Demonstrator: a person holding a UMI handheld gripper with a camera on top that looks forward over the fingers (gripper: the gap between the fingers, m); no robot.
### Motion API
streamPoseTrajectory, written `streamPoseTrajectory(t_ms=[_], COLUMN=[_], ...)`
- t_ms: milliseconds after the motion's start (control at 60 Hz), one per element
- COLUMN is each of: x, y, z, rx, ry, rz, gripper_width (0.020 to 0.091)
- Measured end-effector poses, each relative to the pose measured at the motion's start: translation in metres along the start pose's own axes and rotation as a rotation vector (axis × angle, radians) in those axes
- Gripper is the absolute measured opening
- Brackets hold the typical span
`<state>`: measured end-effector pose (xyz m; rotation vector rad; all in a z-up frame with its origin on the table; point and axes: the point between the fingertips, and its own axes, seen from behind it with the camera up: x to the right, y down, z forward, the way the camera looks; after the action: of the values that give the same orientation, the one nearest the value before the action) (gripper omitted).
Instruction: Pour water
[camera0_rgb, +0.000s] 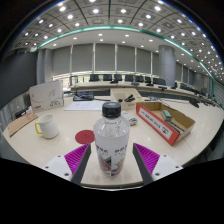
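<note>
hand-held gripper (111, 160): holding the water bottle (111, 139) upright between both pads | mug (46, 126): on the worktop (120, 125), well to the left | red lid (85, 136): beside the bottle

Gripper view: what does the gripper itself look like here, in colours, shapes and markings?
The gripper shows two dark, nearly black fingers, angled inward from the bottom. Each carries a magenta pad with ridged, diagonal stripes, roughly wedge-shaped, on its inner face. No cables, labels or sleeve are visible in this view.
</note>
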<state>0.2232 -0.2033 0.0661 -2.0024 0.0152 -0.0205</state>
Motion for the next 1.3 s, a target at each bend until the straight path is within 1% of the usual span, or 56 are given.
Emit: streamPoseTrajectory(t_ms=[33, 67, 150, 183, 233, 283, 400, 467, 483, 600, 767, 833, 983, 1150, 1300], x=[-0.002, -0.008, -0.011, -0.005, -0.009, -0.011, -0.014, -0.012, -0.012, -0.015, -0.026, -0.037, -0.075, -0.118, -0.157], y=[0.0, 0.001, 0.002, -0.003, -0.003, -0.005, -0.006, -0.009, -0.01, -0.027, -0.082, -0.102, -0.146, -0.168, -0.169], z=[0.009, 0.016, 0.032, 0.038, 0.04, 0.04, 0.042, 0.041, 0.04, 0.037, 0.034, 0.036, 0.053, 0.079, 0.099], rx=[0.009, 0.017, 0.033, 0.055, 0.072, 0.086, 0.072, 0.063, 0.06, 0.048, 0.072, 0.075, 0.107, 0.129, 0.161], ry=[-0.01, -0.022, -0.027, -0.023, -0.028, -0.028, -0.006, 0.023, 0.031, 0.068, 0.162, 0.215, 0.299, 0.384, 0.424], rz=[0.007, 0.013, 0.02, 0.02, 0.029, 0.02, -0.002, -0.047, -0.064, -0.156, -0.383, -0.519, -0.856, -1.245, -1.538], gripper_width=[0.0851, 0.0816, 0.0662, 0.0571, 0.0562, 0.0531, 0.0454, 0.043, 0.0413, 0.0413, 0.0414, 0.0414, 0.041, 0.0409, 0.0408])
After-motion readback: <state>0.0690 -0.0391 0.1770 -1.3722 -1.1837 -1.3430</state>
